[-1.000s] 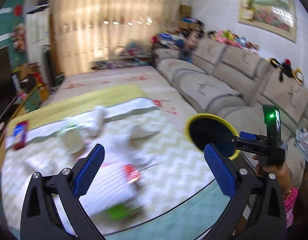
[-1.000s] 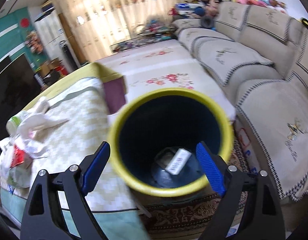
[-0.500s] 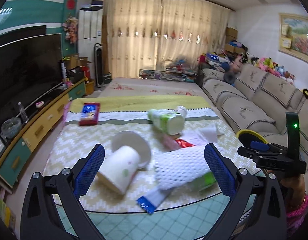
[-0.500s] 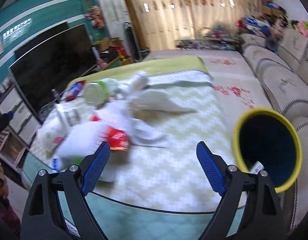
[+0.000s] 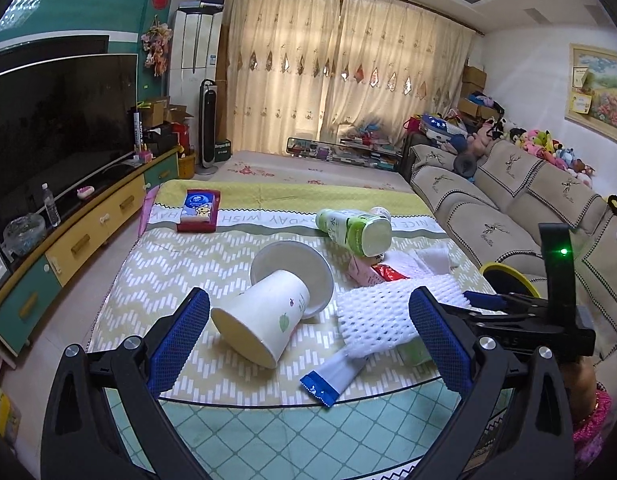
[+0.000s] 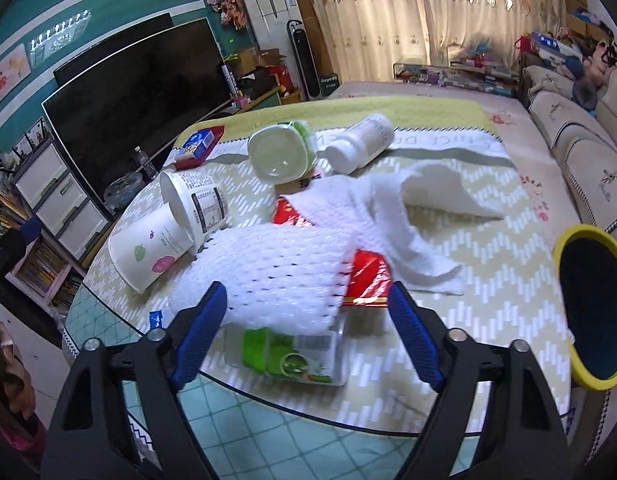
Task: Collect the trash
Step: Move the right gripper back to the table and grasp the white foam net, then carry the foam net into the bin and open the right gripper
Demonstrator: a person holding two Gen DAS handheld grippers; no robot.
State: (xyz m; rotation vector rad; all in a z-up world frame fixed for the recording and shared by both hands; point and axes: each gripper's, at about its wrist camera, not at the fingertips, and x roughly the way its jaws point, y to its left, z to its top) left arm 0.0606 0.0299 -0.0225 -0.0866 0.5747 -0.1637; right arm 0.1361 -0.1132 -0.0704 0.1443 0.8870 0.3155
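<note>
Left tongs (image 5: 308,336) hang wide and empty over the near edge of the worktop (image 5: 244,428), a tipped paper cup (image 5: 264,322) lying between their tips. Right tongs (image 6: 306,332) are closing, nothing gripped, over the white foam net (image 6: 276,276) and a green-labelled clear container (image 6: 292,358). The yellow-rimmed bin (image 6: 588,308) sits just off the worktop's right side.

A green-and-white chevron cloth (image 5: 196,264) covers the bench. On it lie a white paper cup (image 5: 264,320) printed with leaves, white foam netting (image 6: 276,272), a red wrapper (image 6: 366,276) and a green-labelled bottle (image 5: 352,230). The bin (image 6: 592,308) beside the cloth is yellow-rimmed, dark blue inside.
</note>
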